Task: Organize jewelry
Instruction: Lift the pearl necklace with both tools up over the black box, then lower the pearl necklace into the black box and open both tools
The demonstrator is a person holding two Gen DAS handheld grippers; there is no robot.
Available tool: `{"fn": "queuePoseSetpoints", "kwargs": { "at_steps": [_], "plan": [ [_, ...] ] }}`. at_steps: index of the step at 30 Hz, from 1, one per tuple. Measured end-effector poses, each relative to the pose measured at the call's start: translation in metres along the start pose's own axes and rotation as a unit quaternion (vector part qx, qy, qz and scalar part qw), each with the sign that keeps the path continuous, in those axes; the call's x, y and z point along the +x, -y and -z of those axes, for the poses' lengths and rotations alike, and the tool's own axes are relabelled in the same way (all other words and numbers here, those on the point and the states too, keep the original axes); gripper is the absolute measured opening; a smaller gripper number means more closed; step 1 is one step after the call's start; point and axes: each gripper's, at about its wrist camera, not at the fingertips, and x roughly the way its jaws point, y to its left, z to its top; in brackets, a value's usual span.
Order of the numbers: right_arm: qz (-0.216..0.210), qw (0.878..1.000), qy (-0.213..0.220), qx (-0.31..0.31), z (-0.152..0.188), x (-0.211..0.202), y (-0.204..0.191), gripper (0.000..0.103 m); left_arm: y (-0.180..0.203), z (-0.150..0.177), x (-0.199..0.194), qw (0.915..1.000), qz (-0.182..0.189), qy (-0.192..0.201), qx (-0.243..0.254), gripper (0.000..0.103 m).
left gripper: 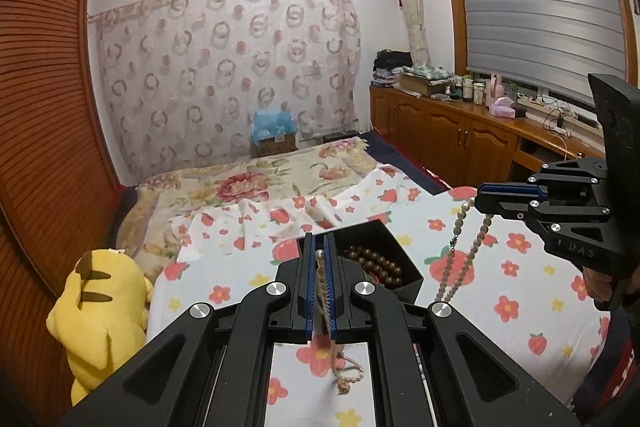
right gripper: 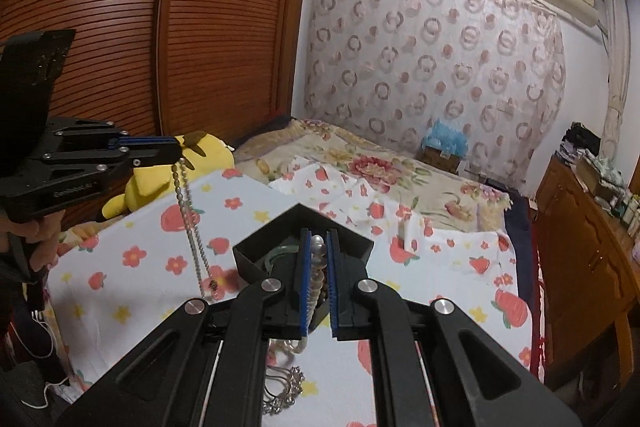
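A pearl necklace (left gripper: 466, 259) hangs in the air between both grippers, above a board covered in strawberry-print cloth. My left gripper (left gripper: 319, 253) is shut on one end of the pearl necklace, whose tail dangles below (left gripper: 344, 373). My right gripper (right gripper: 318, 247) is shut on the other end of the pearl necklace (right gripper: 316, 267). The left gripper also shows in the right wrist view (right gripper: 176, 151), with the strand hanging from it (right gripper: 192, 227). A black open box (left gripper: 394, 247) holds a brown bead bracelet (left gripper: 370, 261); in the right wrist view the box (right gripper: 352, 239) holds a green bangle (right gripper: 280, 251).
A silver sparkly jewelry piece (right gripper: 286, 393) lies on the cloth below my right gripper. A yellow plush toy (left gripper: 100, 307) sits at the board's left edge. A bed with a floral blanket (left gripper: 260, 179) lies behind. A wooden cabinet (left gripper: 440, 131) stands at the right, a slatted wardrobe (left gripper: 40, 107) at the left.
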Motion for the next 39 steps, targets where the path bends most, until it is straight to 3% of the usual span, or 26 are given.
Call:
{"fn": "queuePoseSetpoints", "kwargs": {
  "at_steps": [14, 24, 33, 39],
  "plan": [
    [0.021, 0.999, 0.035, -0.017, -0.046, -0.017, 0.003, 0.008, 0.003, -0.036, -0.002, 0.9997, 0.002, 0.022, 0.008, 0.004],
    [0.034, 0.998, 0.044, -0.006, -0.057, -0.016, 0.018, 0.008, -0.005, -0.075, 0.005, 0.9991, 0.01, 0.038, -0.014, 0.004],
    [0.039, 0.998, 0.049, -0.002, -0.062, -0.013, 0.028, 0.008, -0.013, -0.096, 0.037, 0.9992, 0.002, 0.034, -0.022, 0.004],
    [0.043, 0.997, 0.061, -0.001, -0.071, -0.014, 0.033, 0.008, -0.013, -0.09, 0.069, 0.9991, 0.014, 0.018, -0.035, 0.004]
  ]
}}
